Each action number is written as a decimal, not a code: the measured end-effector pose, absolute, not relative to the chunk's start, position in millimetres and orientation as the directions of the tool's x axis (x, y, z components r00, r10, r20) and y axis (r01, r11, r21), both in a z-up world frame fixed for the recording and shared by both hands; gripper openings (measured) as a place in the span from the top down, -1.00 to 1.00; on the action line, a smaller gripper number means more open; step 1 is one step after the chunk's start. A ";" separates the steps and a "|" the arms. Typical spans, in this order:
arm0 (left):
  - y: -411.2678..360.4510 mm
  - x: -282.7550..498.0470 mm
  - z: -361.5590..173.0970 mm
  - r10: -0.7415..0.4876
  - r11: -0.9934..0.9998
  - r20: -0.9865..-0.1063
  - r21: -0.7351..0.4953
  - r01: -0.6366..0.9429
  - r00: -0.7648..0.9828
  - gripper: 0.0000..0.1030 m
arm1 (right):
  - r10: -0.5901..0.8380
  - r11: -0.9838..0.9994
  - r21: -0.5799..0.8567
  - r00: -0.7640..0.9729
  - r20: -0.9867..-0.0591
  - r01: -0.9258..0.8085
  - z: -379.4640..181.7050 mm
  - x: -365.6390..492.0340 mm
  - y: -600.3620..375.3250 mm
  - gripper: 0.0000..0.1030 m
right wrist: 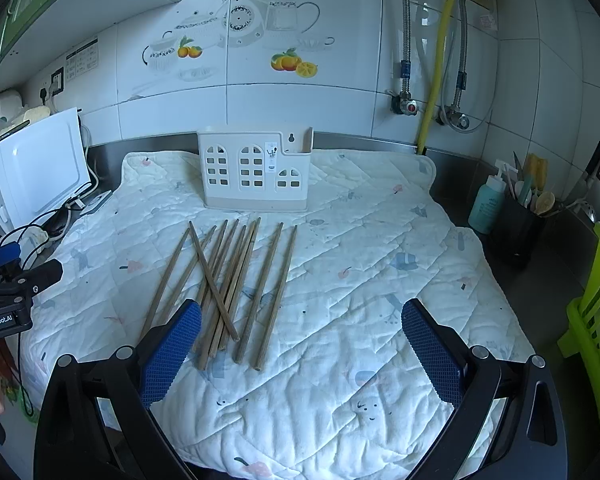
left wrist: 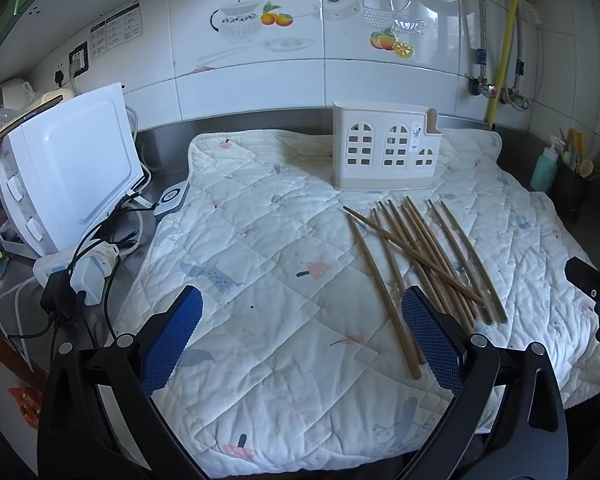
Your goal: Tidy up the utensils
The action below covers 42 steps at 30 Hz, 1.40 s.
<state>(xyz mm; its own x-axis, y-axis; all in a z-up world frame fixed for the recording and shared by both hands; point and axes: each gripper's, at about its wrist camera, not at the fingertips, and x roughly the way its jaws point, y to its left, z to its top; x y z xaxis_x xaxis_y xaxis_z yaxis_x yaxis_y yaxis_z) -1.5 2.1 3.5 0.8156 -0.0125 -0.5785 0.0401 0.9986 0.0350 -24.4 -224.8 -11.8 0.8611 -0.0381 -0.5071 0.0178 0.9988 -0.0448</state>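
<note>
Several brown wooden chopsticks (left wrist: 420,256) lie in a loose pile on a white quilted mat (left wrist: 260,280); they also show in the right wrist view (right wrist: 228,284). A cream utensil holder (left wrist: 386,152) with window-shaped holes stands upright behind them, also in the right wrist view (right wrist: 256,170). My left gripper (left wrist: 302,300) is open and empty, just left of the pile's near ends. My right gripper (right wrist: 302,312) is open and empty, its left finger (right wrist: 172,352) over the pile's near ends.
A white appliance (left wrist: 72,168) with cables and plugs (left wrist: 88,268) stands at the left. A teal bottle (right wrist: 488,204), a black utensil pot (right wrist: 520,228), knives (right wrist: 596,168) and a green rack (right wrist: 596,320) are at the right. Tiled wall with pipes (right wrist: 436,56) behind.
</note>
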 end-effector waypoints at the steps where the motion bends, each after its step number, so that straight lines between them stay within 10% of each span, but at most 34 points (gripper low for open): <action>1: 1.7 -1.4 3.5 -0.012 0.998 -0.579 0.037 0.041 0.815 -0.91 | -0.039 0.999 -0.046 0.862 -0.506 0.018 -12.6 -24.1 -224.2 -0.89; 42: -0.5 4.8 8.1 -0.008 0.998 -0.589 0.047 0.044 0.808 -0.91 | 0.006 1.000 -0.015 0.870 -0.492 -0.015 -10.8 -22.9 -223.6 -0.89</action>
